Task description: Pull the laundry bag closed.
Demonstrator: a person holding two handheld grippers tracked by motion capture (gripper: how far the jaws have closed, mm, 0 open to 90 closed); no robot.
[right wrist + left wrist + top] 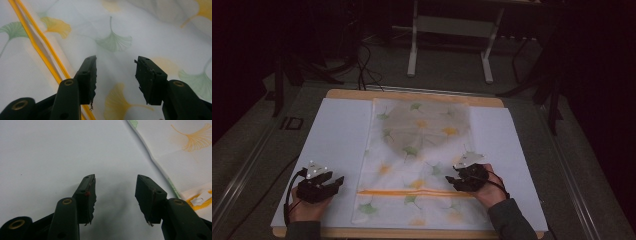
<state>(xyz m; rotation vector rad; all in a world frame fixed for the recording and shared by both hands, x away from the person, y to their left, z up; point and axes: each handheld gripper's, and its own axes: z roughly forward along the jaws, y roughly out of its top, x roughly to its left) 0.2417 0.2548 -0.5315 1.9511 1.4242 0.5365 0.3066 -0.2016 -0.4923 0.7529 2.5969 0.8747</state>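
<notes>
In the high view, a white sheet (337, 145) covers the table (412, 95). On it lies a pale cloth (417, 155) printed with green and yellow leaves, with an orange zip (412, 192) across its near end. The left gripper (337, 183) sits on bare sheet, just left of the cloth's edge, jaws pointing toward it. The right gripper (451, 180) rests over the cloth's right part, just above the zip, jaws pointing left.

In the left gripper view, the left gripper (115, 192) has its jaws spread, nothing between them but white sheet (50, 152). The cloth (185, 155) lies ahead and to the right; a white zip pull (200, 198) shows beside the right jaw.

In the right gripper view, the right gripper (115, 72) is likewise spread wide and holds nothing. The cloth (150, 32) lies under and ahead of it, and the zip (37, 47) runs past the left jaw.
</notes>
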